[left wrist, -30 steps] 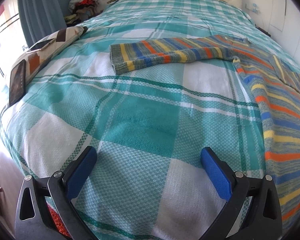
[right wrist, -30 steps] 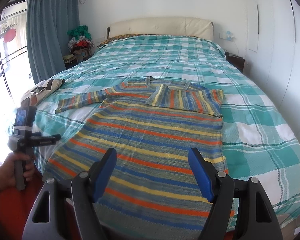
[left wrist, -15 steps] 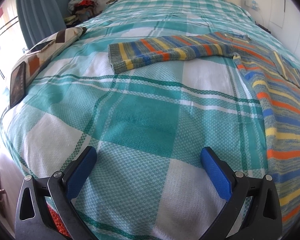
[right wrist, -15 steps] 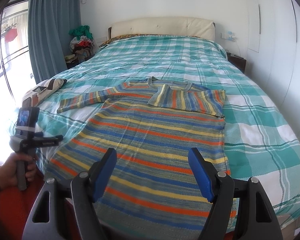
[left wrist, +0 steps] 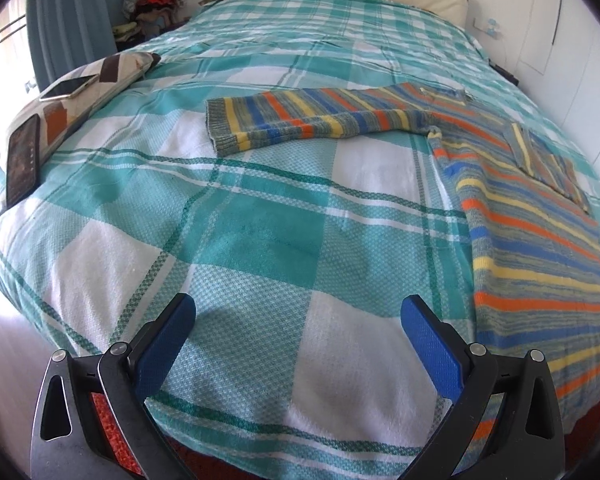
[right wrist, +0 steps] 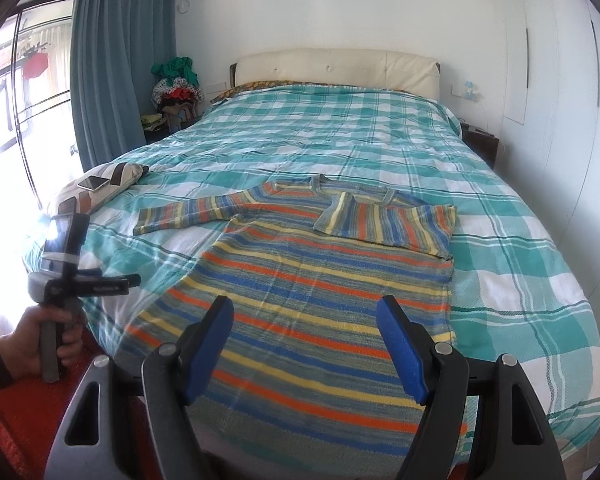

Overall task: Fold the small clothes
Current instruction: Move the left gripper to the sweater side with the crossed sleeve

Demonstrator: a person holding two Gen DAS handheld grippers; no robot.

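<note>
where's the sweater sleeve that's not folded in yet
The unfolded sleeve lies flat on the plaid bedspread, stretching out from the striped sweater toward the window side; in the left wrist view its cuff points at the patterned pillow.

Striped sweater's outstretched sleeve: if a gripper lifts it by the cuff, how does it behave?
Probably floppy: the outstretched sleeve lies limp and flat on the plaid bedspread, so it should drape. Likely light, as thin knit. It joins the striped sweater, so lifting the cuff may drag the body along.

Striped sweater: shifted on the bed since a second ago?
No. The striped sweater lies on the same checks of the bedspread, one sleeve folded over the chest and the other spread toward the pillow.
</note>
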